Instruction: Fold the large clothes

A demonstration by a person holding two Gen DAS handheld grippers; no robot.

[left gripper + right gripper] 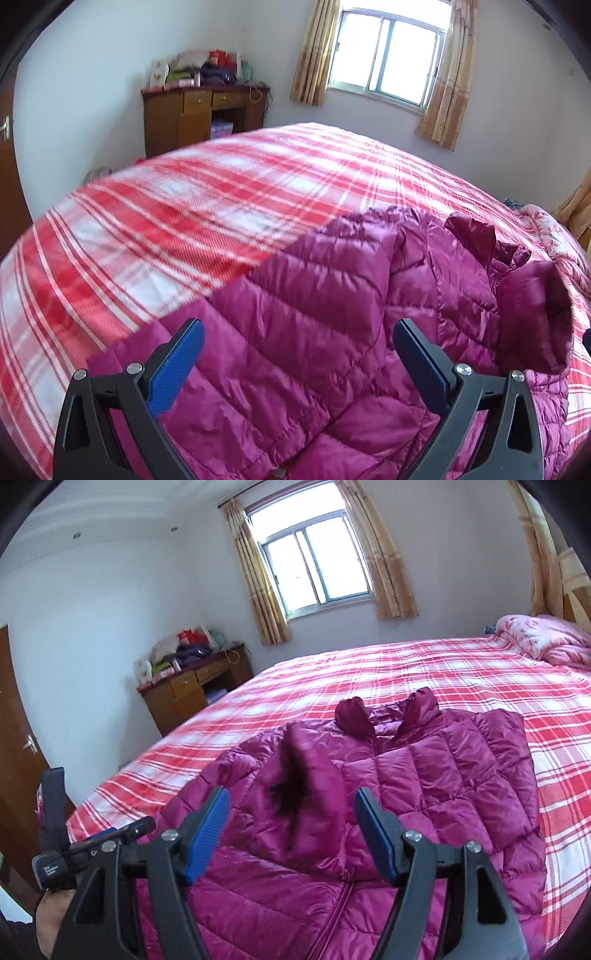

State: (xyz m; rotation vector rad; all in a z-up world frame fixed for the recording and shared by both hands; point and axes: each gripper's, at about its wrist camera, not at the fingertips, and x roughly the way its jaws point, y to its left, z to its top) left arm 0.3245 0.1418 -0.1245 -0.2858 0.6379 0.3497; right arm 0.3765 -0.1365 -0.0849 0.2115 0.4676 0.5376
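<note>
A magenta quilted down jacket (424,775) lies front up on the bed, collar (417,705) towards the far side. One sleeve (310,775) is folded across its chest. My right gripper (292,793) hovers open just above that sleeve, with nothing pressed between its blue pads (208,834). In the left wrist view the jacket (295,332) fills the lower right. My left gripper (298,326) is open over it and holds nothing. The left gripper (118,832) also shows at the lower left of the right wrist view, held by a hand (51,919).
The bed has a red and white plaid cover (184,206). A pink quilt (546,638) is bunched at its far right end. A wooden desk (199,114) piled with things stands in the corner, beside a curtained window (384,55). A brown door (18,746) is at the left.
</note>
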